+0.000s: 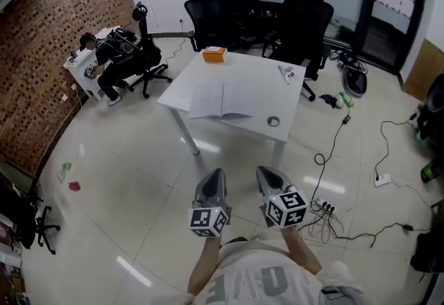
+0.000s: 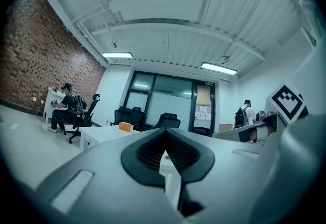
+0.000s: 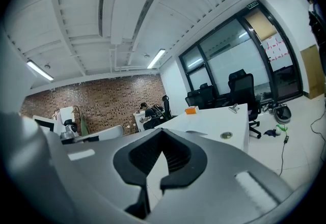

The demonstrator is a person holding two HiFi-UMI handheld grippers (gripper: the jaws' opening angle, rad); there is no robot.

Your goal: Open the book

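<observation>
The book lies flat on the white table with its pale pages spread open, near the table's front edge. Both grippers hang well short of the table, over the floor, side by side in front of the person's body. My left gripper is shut with nothing in it; its dark pads meet in the left gripper view. My right gripper is also shut and empty, pads together. The table shows ahead in the right gripper view.
On the table stand an orange box, a metal clip and a small ring. Black office chairs crowd the far side. A person sits at a desk on the left. Cables and a power strip lie on the floor to the right.
</observation>
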